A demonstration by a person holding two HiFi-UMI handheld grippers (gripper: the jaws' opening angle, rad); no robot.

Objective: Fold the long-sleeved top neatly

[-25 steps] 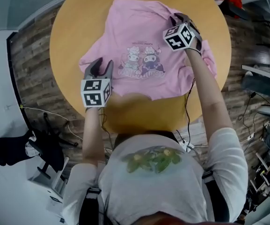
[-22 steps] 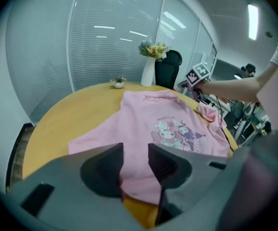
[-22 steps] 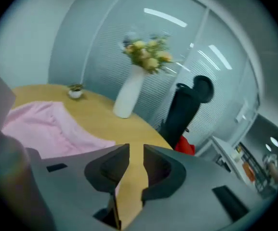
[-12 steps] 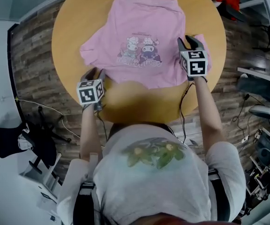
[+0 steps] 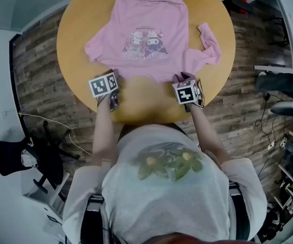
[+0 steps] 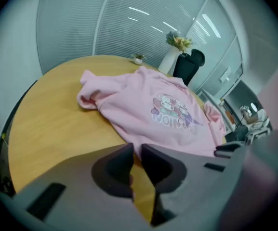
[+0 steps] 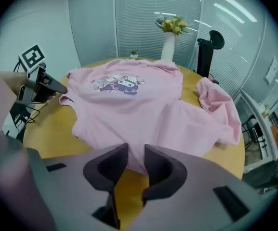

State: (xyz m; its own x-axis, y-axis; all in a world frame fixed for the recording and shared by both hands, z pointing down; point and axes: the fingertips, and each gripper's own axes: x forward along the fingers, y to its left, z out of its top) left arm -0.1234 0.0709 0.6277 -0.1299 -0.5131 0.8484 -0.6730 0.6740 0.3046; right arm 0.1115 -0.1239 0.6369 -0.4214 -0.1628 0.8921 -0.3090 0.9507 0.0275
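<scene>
Lying spread with its print up in the head view, the pink top covered the far half of the round wooden table, collar away from the person and hem toward them, with one sleeve crumpled out to the right. The left gripper was at the hem's left corner and the right gripper at its right corner, both pointing steeply down and well apart from each other. In the left gripper view, the jaws had just been closing and left only a narrow slit between them. Bare wood showed through the slit and the hem's edge lay right at the tips, with no cloth plainly pinched. Beyond the top stood a vase of flowers and a dark chair. In the right gripper view, the jaws had just been opening a little and stood somewhat apart. The hem's edge dipped into the gap between the tips without being squeezed, and wood showed below it. The crumpled sleeve lay at the right there, and the left gripper appeared at the left, beside the top's other corner.
</scene>
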